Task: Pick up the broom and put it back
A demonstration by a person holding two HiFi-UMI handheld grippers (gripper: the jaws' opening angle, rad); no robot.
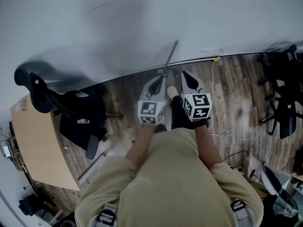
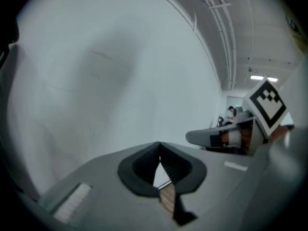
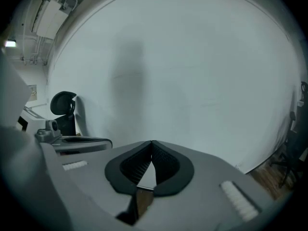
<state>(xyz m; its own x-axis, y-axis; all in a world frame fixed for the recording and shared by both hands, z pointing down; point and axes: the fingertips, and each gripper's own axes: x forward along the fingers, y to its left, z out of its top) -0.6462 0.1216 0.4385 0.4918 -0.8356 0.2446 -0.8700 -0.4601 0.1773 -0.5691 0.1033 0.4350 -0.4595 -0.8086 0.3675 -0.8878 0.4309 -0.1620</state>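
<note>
I see the broom (image 1: 170, 56) only as a thin grey handle, leaning tilted against the white wall (image 1: 94, 22).

The broom handle (image 1: 171, 56) stands against the wall (image 1: 94, 22); its lower end and head are hidden behind the left gripper (image 1: 160, 81). The wooden table (image 1: 38, 145) is cut off by the head view's left edge, and the dark chairs (image 1: 284, 93) by its right edge. In the left gripper view, a far-off figure (image 2: 231, 110) is too small to make out.
</note>
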